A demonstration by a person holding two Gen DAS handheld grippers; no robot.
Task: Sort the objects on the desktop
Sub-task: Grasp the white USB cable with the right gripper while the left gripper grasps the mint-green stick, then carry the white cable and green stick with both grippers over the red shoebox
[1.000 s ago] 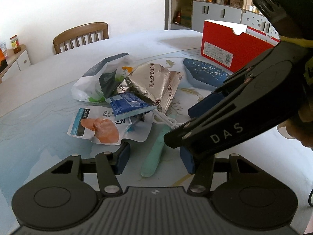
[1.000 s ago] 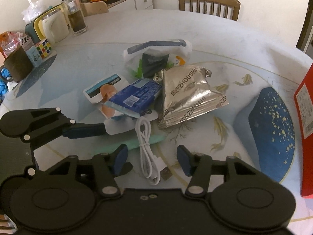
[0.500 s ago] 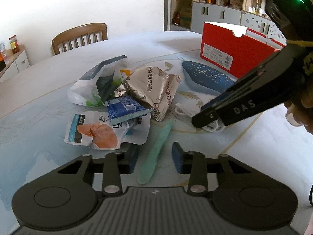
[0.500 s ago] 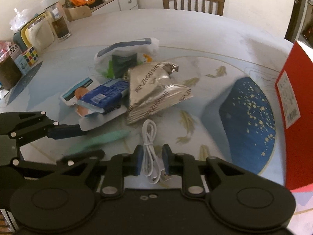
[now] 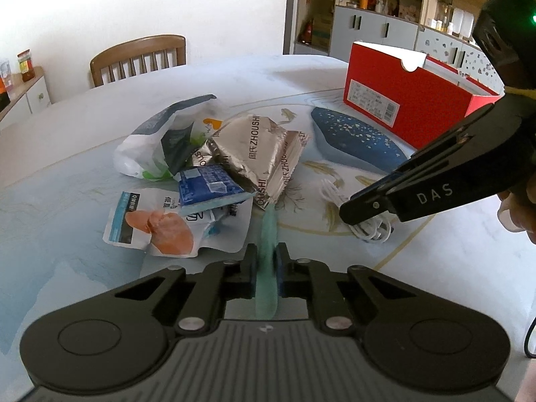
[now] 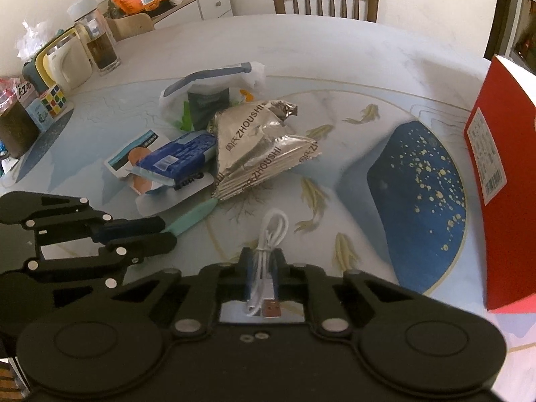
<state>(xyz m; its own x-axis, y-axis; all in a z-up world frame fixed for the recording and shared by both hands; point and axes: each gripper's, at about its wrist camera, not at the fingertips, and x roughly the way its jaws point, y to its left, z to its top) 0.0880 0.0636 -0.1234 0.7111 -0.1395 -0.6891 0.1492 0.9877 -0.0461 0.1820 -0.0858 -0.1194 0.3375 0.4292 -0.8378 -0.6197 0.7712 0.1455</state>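
On the round table (image 5: 67, 127) lies a mint-green flat stick (image 5: 269, 231), and my left gripper (image 5: 267, 254) has its jaws closing on the near end, both pads against it. The stick (image 6: 194, 216) also shows in the right wrist view, pointing out of the left gripper (image 6: 164, 232). My right gripper (image 6: 262, 258) is shut on a coiled white USB cable (image 6: 274, 226), with the plug behind the pads. From the left wrist view the right gripper (image 5: 348, 209) comes in from the right onto the cable (image 5: 372, 231).
A heap of packets lies beyond both grippers: silver foil packs (image 5: 264, 154), a blue pack (image 5: 207, 184), a white pouch with a meat picture (image 5: 150, 221) and a white-green bag (image 5: 160, 144). A red box (image 5: 408, 107) stands right; jars and a puzzle cube (image 6: 53, 98) stand left.
Both grippers went from open to closed: the left onto the green stick, the right onto the white cable. The right gripper shifted right, away from the left one.
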